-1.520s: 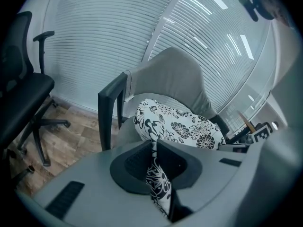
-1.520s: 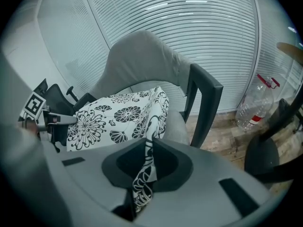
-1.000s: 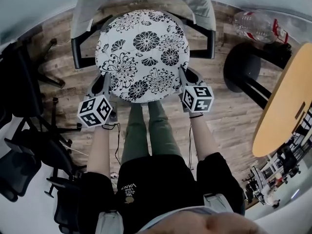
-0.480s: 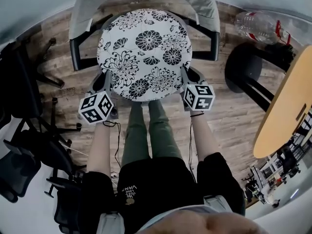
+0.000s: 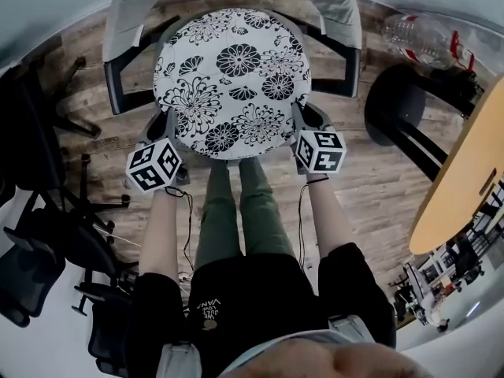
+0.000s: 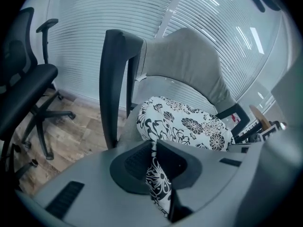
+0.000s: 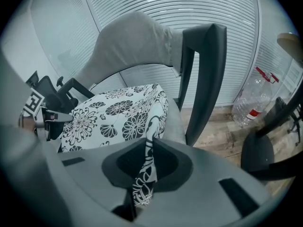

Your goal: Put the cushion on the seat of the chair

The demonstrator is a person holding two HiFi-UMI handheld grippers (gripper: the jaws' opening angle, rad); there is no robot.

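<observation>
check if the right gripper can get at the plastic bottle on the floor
Probably not now: the right gripper is shut on the cushion, and the chair armrest stands roughly between it and the bottle.

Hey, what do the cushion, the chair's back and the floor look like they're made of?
The cushion looks like soft matte fabric, printed with black flowers on white; its edge folds thin. The chair's back seems grey matte upholstery cloth, without shine. The floor is probably wood planks or wood-look laminate: grain and seams show.
</observation>
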